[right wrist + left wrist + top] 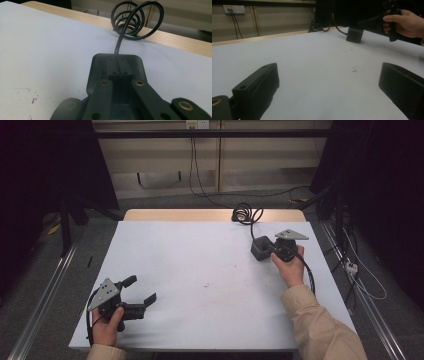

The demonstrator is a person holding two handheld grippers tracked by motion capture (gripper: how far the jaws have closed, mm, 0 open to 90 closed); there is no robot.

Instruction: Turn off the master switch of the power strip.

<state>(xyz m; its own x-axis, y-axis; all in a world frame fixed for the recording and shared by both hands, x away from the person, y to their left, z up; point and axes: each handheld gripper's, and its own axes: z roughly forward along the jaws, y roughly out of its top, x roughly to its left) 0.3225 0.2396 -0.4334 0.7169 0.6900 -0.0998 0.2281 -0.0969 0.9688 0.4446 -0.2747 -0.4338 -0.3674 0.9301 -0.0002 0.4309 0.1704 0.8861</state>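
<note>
We see the right gripper point(264, 249) far right, jaws pressed on a black box point(261, 248) whose coiled cable point(246, 213) runs to the far edge; the left gripper point(141, 290) rests near left, jaws spread, on the table point(200, 270).

Dim, soft overhead light on the table point(200, 265), dark surroundings, blurred near tongs

No readable text, labels, brands or numbers anywhere. Small dark marks on the white table sheet point(207, 284) look like scuffs, possibly ink, not letters. Wall socket plate point(234, 9) bears no legible print at this sharpness.
</note>
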